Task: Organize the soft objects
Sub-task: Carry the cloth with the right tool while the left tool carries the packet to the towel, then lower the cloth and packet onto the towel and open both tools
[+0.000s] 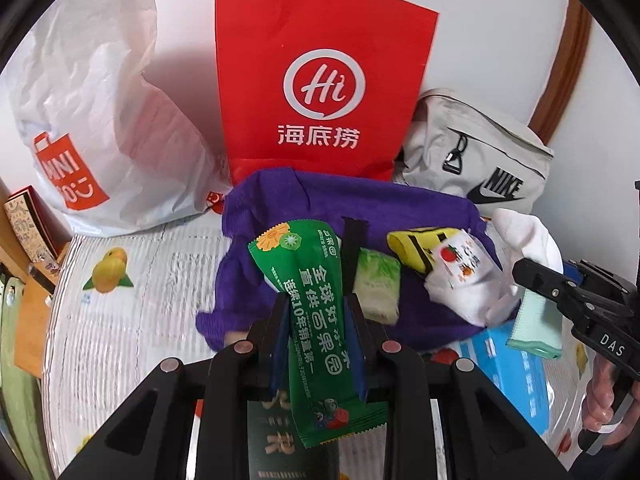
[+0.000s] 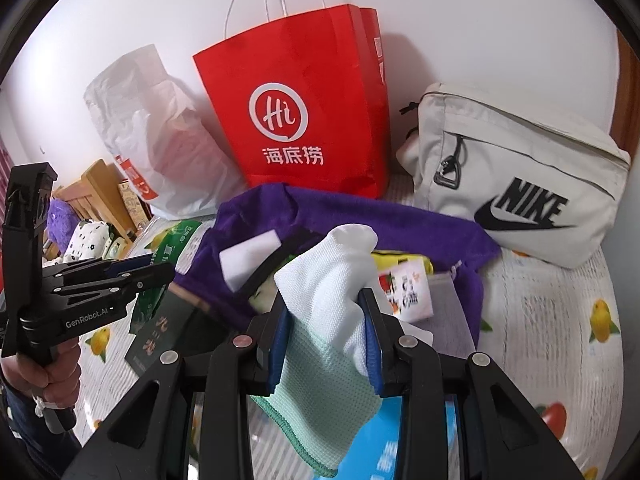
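Note:
My left gripper (image 1: pixel 318 312) is shut on a green snack packet (image 1: pixel 316 316) and holds it above a purple cloth (image 1: pixel 420 208). My right gripper (image 2: pixel 326 320) is shut on a white and mint sock (image 2: pixel 328 312), also over the purple cloth (image 2: pixel 360 216). The right gripper also shows in the left wrist view (image 1: pixel 532 276), at the right. The left gripper shows in the right wrist view (image 2: pixel 160 270), at the left. On the cloth lie a pale green packet (image 1: pixel 378 284), a yellow item (image 1: pixel 416 246) and a white pack with fruit print (image 1: pixel 460 264).
A red paper bag (image 1: pixel 320 80) stands behind the cloth, a white plastic bag (image 1: pixel 92 120) to its left and a beige Nike pouch (image 1: pixel 480 160) to its right. A blue box (image 1: pixel 516 364) and a dark green box (image 2: pixel 164 328) lie on the fruit-print cover (image 1: pixel 120 320).

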The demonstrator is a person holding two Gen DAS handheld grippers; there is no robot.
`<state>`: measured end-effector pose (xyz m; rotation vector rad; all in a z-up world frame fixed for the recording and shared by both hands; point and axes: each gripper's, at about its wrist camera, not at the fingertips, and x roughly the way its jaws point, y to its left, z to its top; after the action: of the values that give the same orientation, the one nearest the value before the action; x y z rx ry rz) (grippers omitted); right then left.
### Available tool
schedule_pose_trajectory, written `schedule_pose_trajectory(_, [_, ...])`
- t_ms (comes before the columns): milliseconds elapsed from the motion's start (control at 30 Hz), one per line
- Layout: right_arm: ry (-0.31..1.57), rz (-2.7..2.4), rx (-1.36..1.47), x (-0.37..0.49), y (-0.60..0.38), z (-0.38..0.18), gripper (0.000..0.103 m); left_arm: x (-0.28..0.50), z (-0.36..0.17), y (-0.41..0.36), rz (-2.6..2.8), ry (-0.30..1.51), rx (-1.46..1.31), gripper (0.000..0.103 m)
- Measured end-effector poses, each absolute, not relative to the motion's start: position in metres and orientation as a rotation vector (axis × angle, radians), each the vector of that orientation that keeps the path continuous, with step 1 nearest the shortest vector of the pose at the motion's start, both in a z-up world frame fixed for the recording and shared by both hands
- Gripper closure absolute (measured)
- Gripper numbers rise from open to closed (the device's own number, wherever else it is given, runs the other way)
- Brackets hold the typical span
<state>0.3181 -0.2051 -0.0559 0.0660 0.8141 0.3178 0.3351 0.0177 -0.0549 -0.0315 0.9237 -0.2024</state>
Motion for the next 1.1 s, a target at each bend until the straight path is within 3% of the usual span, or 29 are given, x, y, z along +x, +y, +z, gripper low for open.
schedule_pose_trajectory(500, [0.904,0.264,0.054,0.390,-0.212,-0.088,0.067,0.409,-0.083,0.008,-0.210,1.012,-0.056,0.078])
schedule_pose_trajectory(1100, [1.001,0.268,0.041,0.419,-0.220,-0.123,0.065,0.459,-0.118,-0.010,-0.210,1.088,-0.028,0.074])
